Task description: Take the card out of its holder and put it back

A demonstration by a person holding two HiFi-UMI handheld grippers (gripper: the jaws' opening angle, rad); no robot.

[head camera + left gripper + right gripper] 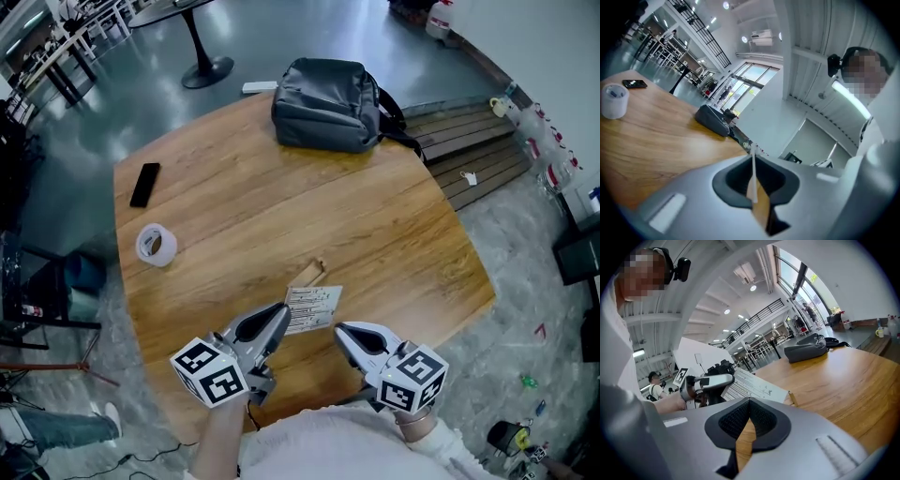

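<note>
A white printed card (314, 307) is held by its left edge in my left gripper (279, 317), which is shut on it just above the wooden table (281, 216). In the left gripper view the card (753, 171) shows edge-on between the closed jaws of the left gripper (753, 161). A small wooden holder (307, 274) lies just beyond the card; I cannot tell whether the two touch. My right gripper (343, 334) is shut and empty, a little to the right of the card. The right gripper view shows the card (752, 386), the left gripper (710, 382) and the holder's end (792, 398).
A grey bag (328, 92) sits at the table's far edge. A black phone (144, 184) and a roll of tape (156, 245) lie at the left. Wooden pallets (473, 141) stand on the floor beyond the right edge.
</note>
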